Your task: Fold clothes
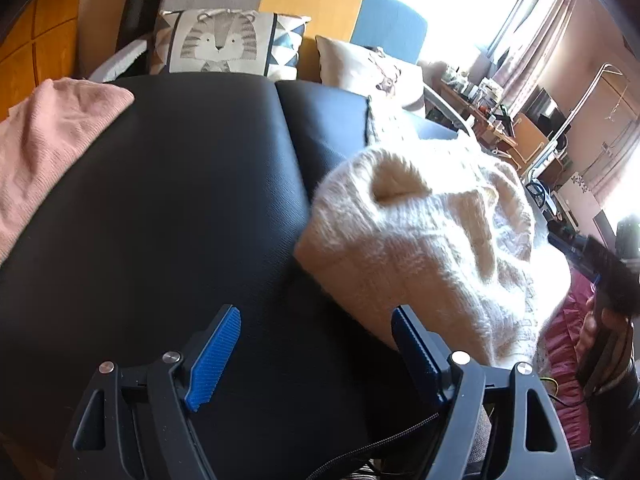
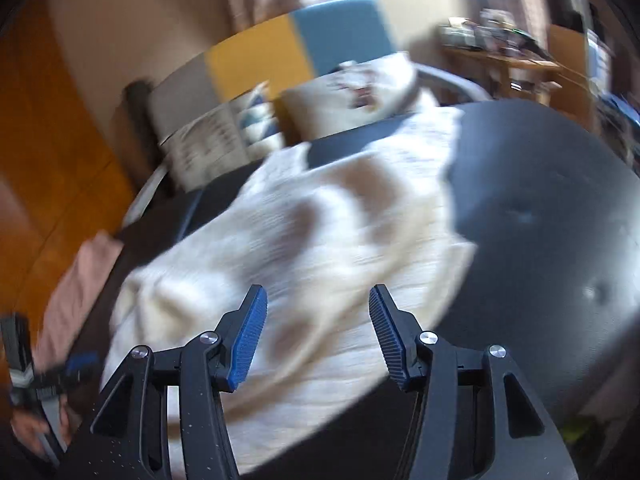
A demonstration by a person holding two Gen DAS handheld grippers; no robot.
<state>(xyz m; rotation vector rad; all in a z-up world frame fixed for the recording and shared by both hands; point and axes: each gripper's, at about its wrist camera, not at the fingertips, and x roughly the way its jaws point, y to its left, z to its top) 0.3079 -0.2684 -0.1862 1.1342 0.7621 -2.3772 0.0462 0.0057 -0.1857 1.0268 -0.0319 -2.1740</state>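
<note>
A cream knitted sweater lies rumpled on the right part of a black padded surface. My left gripper is open over the bare black surface, its right finger at the sweater's near edge, and nothing is between the pads. The right wrist view is blurred: my right gripper stands open above the sweater and holds nothing. A pink garment lies at the left edge of the surface. The other gripper shows blurred at each view's edge.
A tiger-print cushion and a cream cushion lean at the back of the surface. A cluttered wooden desk stands by the bright window. A maroon cloth hangs off the right side. An orange wooden wall is at the left.
</note>
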